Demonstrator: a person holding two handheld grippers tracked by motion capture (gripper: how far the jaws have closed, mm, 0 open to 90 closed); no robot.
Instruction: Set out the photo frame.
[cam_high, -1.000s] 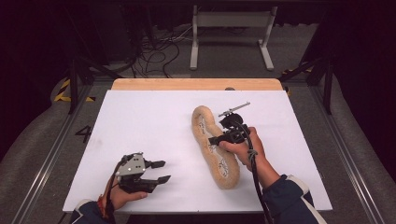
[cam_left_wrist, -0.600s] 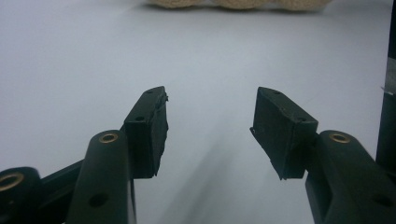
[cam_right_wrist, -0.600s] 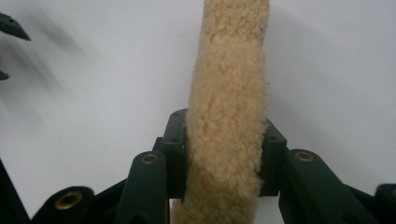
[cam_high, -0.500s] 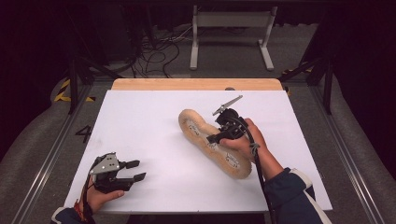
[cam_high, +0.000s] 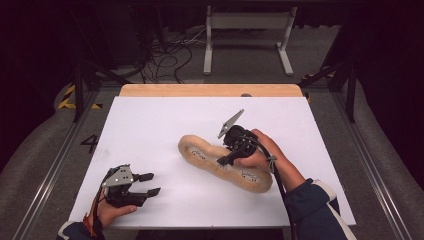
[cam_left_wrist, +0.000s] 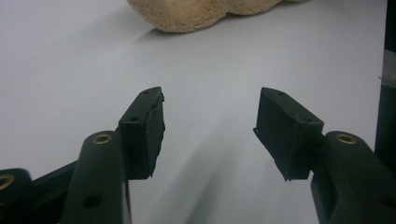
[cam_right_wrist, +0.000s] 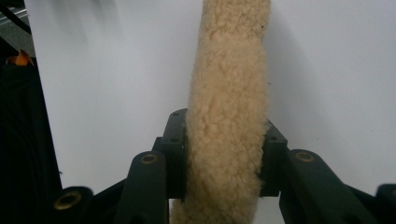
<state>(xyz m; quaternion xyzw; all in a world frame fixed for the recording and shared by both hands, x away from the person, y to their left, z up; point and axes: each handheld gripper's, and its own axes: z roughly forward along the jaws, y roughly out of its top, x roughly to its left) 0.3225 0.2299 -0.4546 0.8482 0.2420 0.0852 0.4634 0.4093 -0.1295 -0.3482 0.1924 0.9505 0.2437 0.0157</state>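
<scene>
White bench (cam_high: 150, 120) carries a fleecy insole (cam_high: 200, 150); right claw (cam_high: 225, 160) pinches it, left claw (cam_high: 152, 184) gapes wide, empty, near left.

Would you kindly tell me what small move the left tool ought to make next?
Probably reach toward the fleecy insole's free near end: the left tool is open and apart from it, while the right tool already clamps its middle.

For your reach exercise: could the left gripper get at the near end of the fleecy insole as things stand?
Probably yes: the left gripper is open and the white table between it and the fleecy insole is bare.
</scene>
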